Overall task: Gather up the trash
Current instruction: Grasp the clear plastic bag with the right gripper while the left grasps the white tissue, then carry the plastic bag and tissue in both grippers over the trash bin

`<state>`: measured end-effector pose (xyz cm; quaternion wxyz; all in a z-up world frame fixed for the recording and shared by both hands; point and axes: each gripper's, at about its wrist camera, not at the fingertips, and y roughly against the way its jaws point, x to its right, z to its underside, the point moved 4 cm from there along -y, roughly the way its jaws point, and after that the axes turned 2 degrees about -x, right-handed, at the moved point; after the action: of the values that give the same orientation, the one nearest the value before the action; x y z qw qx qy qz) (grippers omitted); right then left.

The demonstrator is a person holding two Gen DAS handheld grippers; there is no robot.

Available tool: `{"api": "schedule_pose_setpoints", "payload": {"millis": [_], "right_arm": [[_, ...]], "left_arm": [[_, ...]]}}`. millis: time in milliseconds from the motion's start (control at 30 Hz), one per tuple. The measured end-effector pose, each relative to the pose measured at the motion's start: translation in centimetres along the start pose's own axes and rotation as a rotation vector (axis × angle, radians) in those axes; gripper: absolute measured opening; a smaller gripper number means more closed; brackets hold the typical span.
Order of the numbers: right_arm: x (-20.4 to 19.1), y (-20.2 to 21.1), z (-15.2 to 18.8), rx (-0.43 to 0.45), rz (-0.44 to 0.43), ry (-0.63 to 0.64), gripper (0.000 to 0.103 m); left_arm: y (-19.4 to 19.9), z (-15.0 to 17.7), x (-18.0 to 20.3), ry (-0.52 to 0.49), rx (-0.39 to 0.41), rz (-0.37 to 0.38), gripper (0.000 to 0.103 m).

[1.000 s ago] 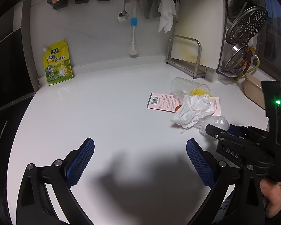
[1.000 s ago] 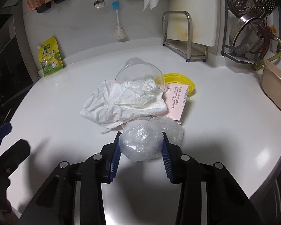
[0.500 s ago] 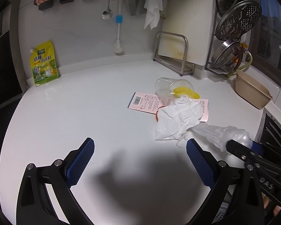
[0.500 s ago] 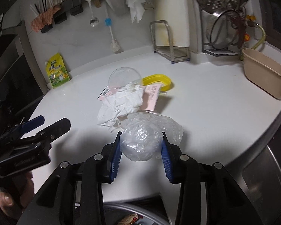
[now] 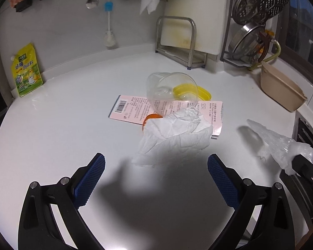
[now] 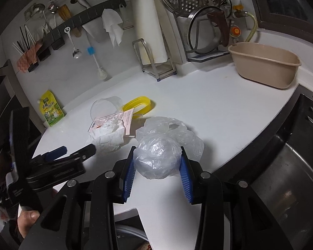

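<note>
My right gripper (image 6: 157,160) is shut on a crumpled clear plastic bag (image 6: 169,129), held just above the white counter's front edge. In the left wrist view the bag (image 5: 277,143) hangs at the far right. My left gripper (image 5: 156,166) is open and empty, low over the counter. Just beyond its fingers lies a crumpled white paper towel (image 5: 177,137). Under the towel is a pink printed card (image 5: 133,108). A clear plastic cup (image 5: 171,91) lies on its side behind it, with a yellow lid (image 5: 202,92) and a small orange piece (image 5: 152,117).
A beige basin (image 6: 265,66) stands at the back right, and a steel sink (image 6: 281,177) drops off at the right. A cutting-board rack (image 5: 177,41) and pot lids (image 5: 260,2) line the back wall. A yellow pouch (image 5: 27,70) leans at the far left.
My right gripper pulled the plastic bag back off the pile toward the counter's front edge and rolled. My left gripper swung toward the pile, so the paper towel now lies just ahead of its fingers.
</note>
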<state>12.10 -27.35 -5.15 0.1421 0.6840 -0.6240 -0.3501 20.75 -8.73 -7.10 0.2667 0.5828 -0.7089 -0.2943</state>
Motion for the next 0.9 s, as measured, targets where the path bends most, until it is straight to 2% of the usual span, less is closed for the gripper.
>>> {"api": "schedule_pose_setpoints", "payload": {"millis": [200, 367, 433, 500, 567, 633, 700, 733, 900], "right_arm": [[0.7, 0.1, -0.1, 0.009, -0.022, -0.021, 0.038], [0.9, 0.3, -0.2, 0.015, -0.037, -0.036, 0.038], [0.9, 0.3, -0.2, 0.018, -0.042, -0.036, 0.038], [0.9, 0.3, -0.2, 0.019, -0.041, -0.036, 0.038], [0.9, 0.3, -0.1, 0.017, -0.043, -0.038, 0.038], [0.9, 0.3, -0.2, 0.016, -0.042, -0.039, 0.038], [0.9, 0.3, -0.1, 0.018, -0.039, -0.037, 0.038], [0.9, 0.3, -0.1, 0.019, -0.036, -0.034, 0.038], [0.5, 0.3, 0.2, 0.019, -0.025, -0.013, 0.038]], "left_arm": [[-2.7, -0.9, 1.2, 0.009, -0.076, 0.004, 0.097], [-3.7, -1.2, 1.3, 0.030, -0.100, 0.008, 0.094], [-4.1, -1.3, 1.2, 0.034, -0.114, 0.008, 0.084], [-4.6, -1.3, 1.2, 0.038, -0.143, 0.019, 0.069], [-4.6, -1.4, 1.2, 0.036, -0.139, 0.022, 0.064], [-4.5, -1.4, 1.3, 0.030, -0.137, 0.037, 0.051], [-4.3, -1.2, 1.3, 0.027, -0.131, 0.047, 0.026], [-4.1, -1.1, 1.2, 0.030, -0.133, 0.066, 0.021], [-1.3, -0.1, -0.3, 0.026, -0.060, 0.036, 0.018]]}}
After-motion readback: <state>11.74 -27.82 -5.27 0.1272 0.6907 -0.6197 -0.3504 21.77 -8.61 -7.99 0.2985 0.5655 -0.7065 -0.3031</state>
